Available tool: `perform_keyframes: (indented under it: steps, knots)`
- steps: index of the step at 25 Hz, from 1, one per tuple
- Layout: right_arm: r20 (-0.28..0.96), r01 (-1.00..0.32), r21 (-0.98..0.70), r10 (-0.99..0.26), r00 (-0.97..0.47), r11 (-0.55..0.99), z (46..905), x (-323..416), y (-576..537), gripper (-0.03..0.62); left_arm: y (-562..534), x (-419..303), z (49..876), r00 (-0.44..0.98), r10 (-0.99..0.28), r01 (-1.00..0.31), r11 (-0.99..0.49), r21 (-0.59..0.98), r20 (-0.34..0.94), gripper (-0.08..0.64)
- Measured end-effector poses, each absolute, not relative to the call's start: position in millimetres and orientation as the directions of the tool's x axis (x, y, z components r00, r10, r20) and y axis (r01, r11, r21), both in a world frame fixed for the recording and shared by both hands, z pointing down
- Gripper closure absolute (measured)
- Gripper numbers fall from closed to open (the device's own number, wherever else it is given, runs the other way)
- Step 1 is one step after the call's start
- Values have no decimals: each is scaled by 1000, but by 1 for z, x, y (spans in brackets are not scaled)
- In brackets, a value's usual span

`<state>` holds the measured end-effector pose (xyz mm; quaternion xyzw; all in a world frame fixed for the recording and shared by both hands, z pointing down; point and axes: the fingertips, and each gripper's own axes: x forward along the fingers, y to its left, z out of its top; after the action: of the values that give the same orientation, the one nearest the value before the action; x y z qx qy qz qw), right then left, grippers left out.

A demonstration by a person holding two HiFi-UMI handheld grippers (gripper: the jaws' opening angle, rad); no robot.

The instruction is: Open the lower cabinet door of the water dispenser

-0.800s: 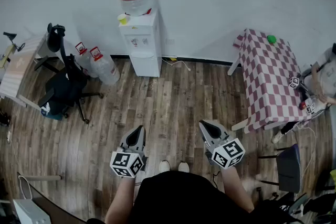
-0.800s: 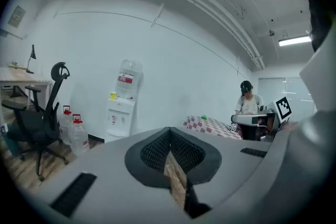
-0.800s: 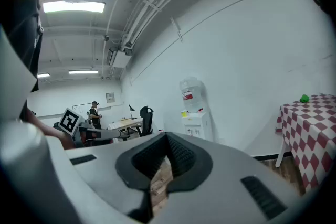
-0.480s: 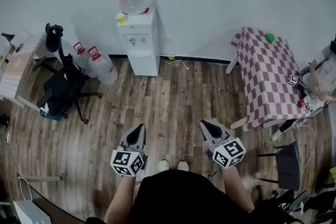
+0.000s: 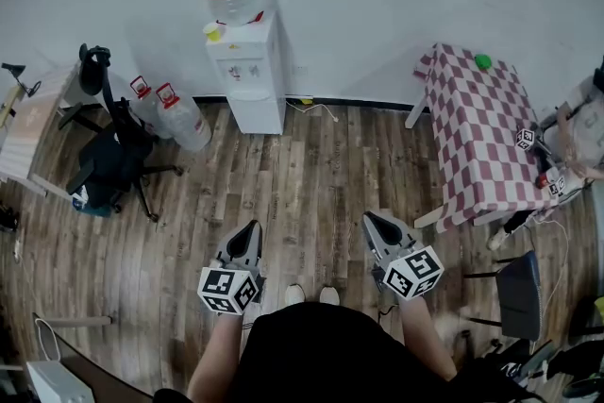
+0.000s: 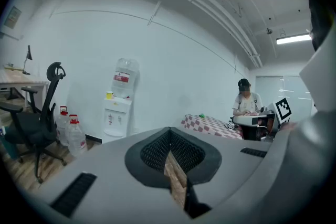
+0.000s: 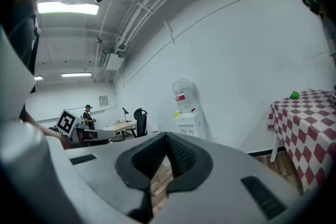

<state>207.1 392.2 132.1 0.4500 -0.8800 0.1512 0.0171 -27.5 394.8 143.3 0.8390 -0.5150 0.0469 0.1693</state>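
Barely shifted, the white plastic water dispenser [image 5: 247, 71] stands at 11 o'clock, well apart from left gripper [image 5: 250, 227] and right gripper [image 5: 371, 218], jaws clenched empty. Its lower cabinet door [image 5: 260, 114] seems light, stiff; pull its edge.

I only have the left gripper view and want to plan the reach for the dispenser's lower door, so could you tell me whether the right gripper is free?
Observer: Yes, the right gripper is shut, with nothing between its jaws.
Operator: Thank you. Does anything stand in our way?
Observer: In the head view, nothing stands on the wood floor straight ahead to the water dispenser.
Operator: And near its base?
Observer: A white cable lies on the floor just right of it, by the wall.
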Motion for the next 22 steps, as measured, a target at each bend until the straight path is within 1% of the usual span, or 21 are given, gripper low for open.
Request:
perform_keyframes:
  steps: [11,22]
  knots:
    - [161,-784,-282,-778,-608,554,137,225,390,571,396,-8,147,456,-848,-885,-403,231,270,548]
    - [174,-751,-301,-740,-649,588,151,245,390,571,403,20,153,429,-858,-898,-373,231,282,547]
